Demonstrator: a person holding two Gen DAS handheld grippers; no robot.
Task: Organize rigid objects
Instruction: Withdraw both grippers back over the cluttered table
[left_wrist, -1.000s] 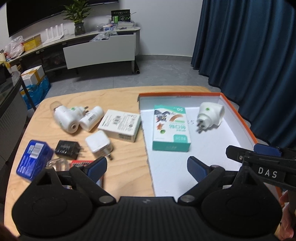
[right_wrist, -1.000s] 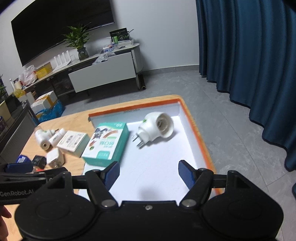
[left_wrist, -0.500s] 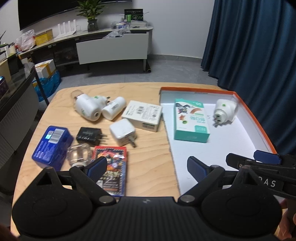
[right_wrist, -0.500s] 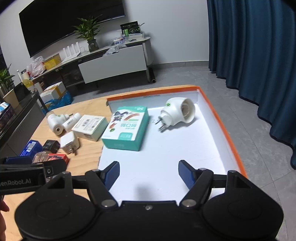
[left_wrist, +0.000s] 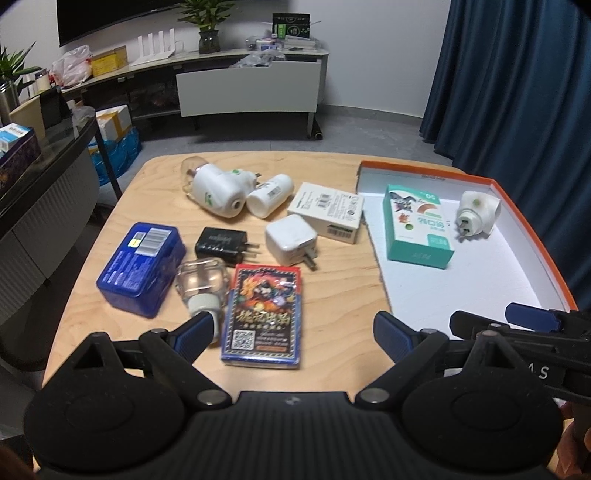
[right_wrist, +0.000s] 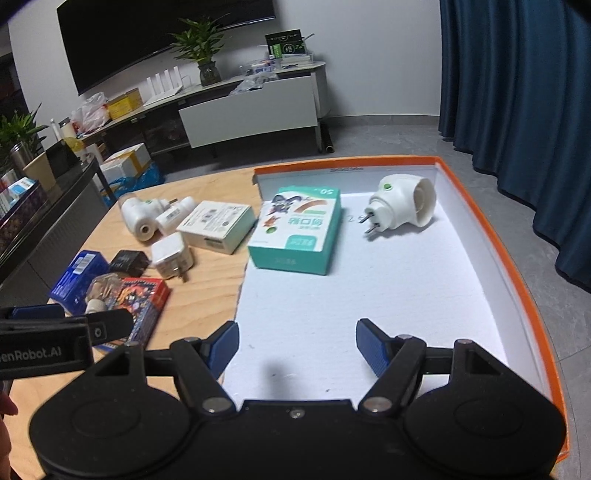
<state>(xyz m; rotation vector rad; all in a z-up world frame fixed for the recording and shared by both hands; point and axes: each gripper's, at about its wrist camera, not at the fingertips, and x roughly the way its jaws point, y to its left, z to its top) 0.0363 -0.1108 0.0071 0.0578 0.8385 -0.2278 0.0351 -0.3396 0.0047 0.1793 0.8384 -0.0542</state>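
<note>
The left gripper (left_wrist: 293, 326) hung with its fingers spread wide and empty over the near edge of the bench (left_wrist: 340, 295), a card deck box (left_wrist: 264, 314) lying just beyond them between the tips. The right gripper (right_wrist: 297, 343) was likewise open and empty above the orange-rimmed box lid (right_wrist: 517, 280), which already held a green carton (right_wrist: 295, 229) and a white plug adapter (right_wrist: 400, 205). The sensible grasp looked to be across the deck's narrow sides, clear of the glass bulb (left_wrist: 201, 282) touching its left edge.
</note>
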